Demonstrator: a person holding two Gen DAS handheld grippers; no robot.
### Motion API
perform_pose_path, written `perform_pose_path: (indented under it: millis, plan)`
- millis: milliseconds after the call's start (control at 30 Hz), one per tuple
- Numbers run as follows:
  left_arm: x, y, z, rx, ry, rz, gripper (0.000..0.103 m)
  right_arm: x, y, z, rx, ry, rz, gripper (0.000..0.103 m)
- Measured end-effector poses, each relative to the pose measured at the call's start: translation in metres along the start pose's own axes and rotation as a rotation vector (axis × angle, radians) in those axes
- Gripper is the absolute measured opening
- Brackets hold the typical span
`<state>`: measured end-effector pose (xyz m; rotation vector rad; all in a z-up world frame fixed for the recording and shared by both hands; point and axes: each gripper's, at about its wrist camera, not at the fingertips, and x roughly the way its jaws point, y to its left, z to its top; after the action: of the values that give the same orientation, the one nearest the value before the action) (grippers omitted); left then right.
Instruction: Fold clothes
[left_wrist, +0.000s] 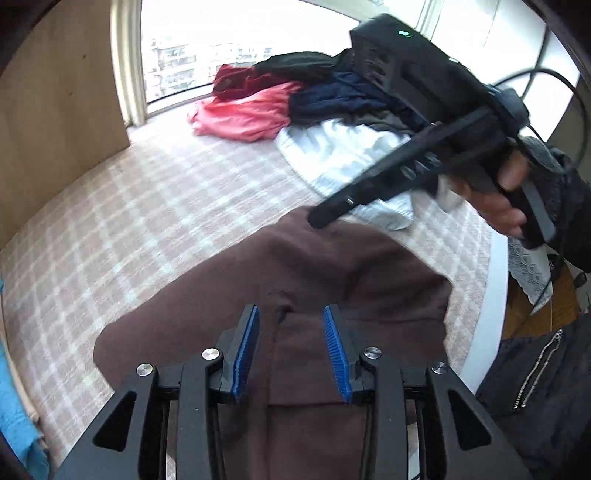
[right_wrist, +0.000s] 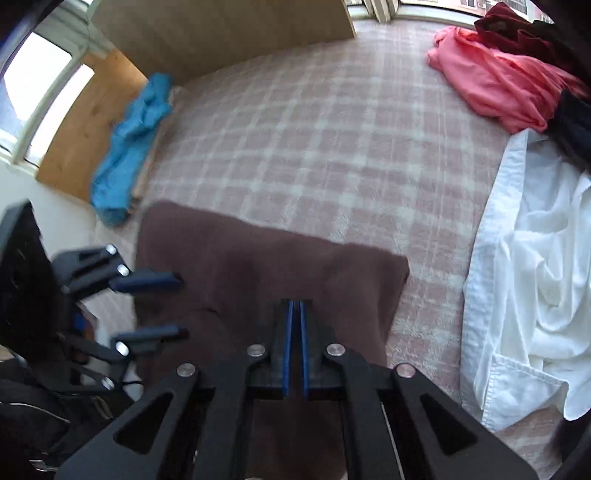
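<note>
Brown garment (right_wrist: 266, 273) is lying flat at the near edge of the bed (right_wrist: 314, 147), spread out for folding, its far edge running straight across the checked cover. At far left in the right wrist view, a blue cloth (right_wrist: 129, 147) is sitting crumpled against the wooden board, well clear of the work. Beside the garment's left edge the left gripper (right_wrist: 162, 306) is hovering with its jaws apart and nothing between them; in its own view (left_wrist: 291, 350) the brown fabric is lying below the pads, untouched, probably ready to take a second hold. Further right, the right gripper (right_wrist: 294, 347) is pointing down at the garment's near middle with its jaws fully closed. Whether they are pinching a layer of fabric I cannot tell, since the pads are meeting flush. Beyond the garment a wide stretch of bare cover is offering room to fold away from the person. At right, a white shirt (right_wrist: 535, 258) and a pink top (right_wrist: 491, 81) are waiting near the garment's right edge, so sideways room there is tighter.
</note>
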<state>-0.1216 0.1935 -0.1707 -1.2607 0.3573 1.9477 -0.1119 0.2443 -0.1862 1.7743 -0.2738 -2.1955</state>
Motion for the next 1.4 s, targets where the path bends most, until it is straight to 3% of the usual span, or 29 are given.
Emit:
perform_pose_path:
  millis: [100,133,167,267,300,333,400,433,500,567,633,667,800,933,1033,1100,1167,1233,1300,1400]
  plan:
    - [-0.016,0.017,-0.031,-0.074,-0.008,-0.001,0.031,-0.009,-0.006,0.004,0.061,-0.012,0.010,0.001]
    - [-0.028,0.022,-0.040,-0.101,-0.024,0.002,0.031,-0.019,0.002,0.007,0.042,-0.025,-0.015,0.009]
    - [-0.040,0.027,-0.048,-0.129,-0.039,0.006,0.032,-0.026,0.017,0.012,-0.012,-0.047,-0.038,0.010]
    - [-0.059,0.047,-0.073,-0.245,-0.070,0.023,0.035,-0.027,0.060,0.030,-0.129,-0.066,0.005,0.022]
    - [-0.062,0.053,-0.079,-0.279,-0.076,0.020,0.035,-0.018,0.069,0.035,-0.166,-0.028,-0.001,0.030]
    - [-0.064,0.061,-0.084,-0.314,-0.094,0.009,0.035,-0.004,0.072,0.033,-0.210,0.053,-0.067,0.032]
    - [-0.067,0.078,-0.090,-0.384,-0.137,-0.016,0.035,0.018,0.077,0.031,-0.281,0.194,-0.184,0.030]
    - [-0.068,0.087,-0.091,-0.399,-0.160,-0.025,0.035,0.015,0.080,0.033,-0.272,0.206,-0.204,0.030]
    - [-0.069,0.098,-0.089,-0.365,-0.183,0.026,0.035,0.007,0.089,0.038,-0.266,0.212,-0.234,0.030]
    - [-0.068,0.107,-0.086,-0.325,-0.191,0.073,0.035,-0.010,0.118,0.049,-0.323,0.132,-0.208,0.030]
    - [-0.062,0.116,-0.083,-0.313,-0.189,0.072,0.035,-0.014,0.141,0.065,-0.353,0.107,-0.180,0.031]
    - [-0.058,0.119,-0.081,-0.316,-0.187,0.054,0.034,-0.014,0.150,0.074,-0.361,0.101,-0.168,0.032]
    - [-0.041,0.117,-0.077,-0.342,-0.199,-0.143,0.034,0.001,0.159,0.100,-0.343,0.136,-0.152,0.031]
    - [-0.043,0.100,-0.082,-0.334,-0.245,-0.243,0.033,0.013,0.154,0.099,-0.327,0.180,-0.147,0.031]
    - [-0.049,0.101,-0.089,-0.336,-0.267,-0.230,0.034,0.020,0.150,0.096,-0.326,0.209,-0.154,0.031]
    - [-0.050,0.116,-0.091,-0.350,-0.266,-0.178,0.035,0.030,0.143,0.097,-0.306,0.227,-0.151,0.031]
    - [-0.048,0.132,-0.087,-0.335,-0.250,-0.081,0.035,0.030,0.134,0.097,-0.275,0.232,-0.145,0.031]
    - [-0.040,0.141,-0.081,-0.270,-0.214,-0.042,0.035,0.026,0.133,0.096,-0.256,0.221,-0.134,0.031]
    - [-0.028,0.144,-0.072,-0.196,-0.165,-0.049,0.035,0.020,0.136,0.093,-0.241,0.205,-0.112,0.031]
    - [-0.017,0.140,-0.056,-0.117,-0.139,-0.134,0.035,0.010,0.151,0.083,-0.227,0.195,-0.019,0.031]
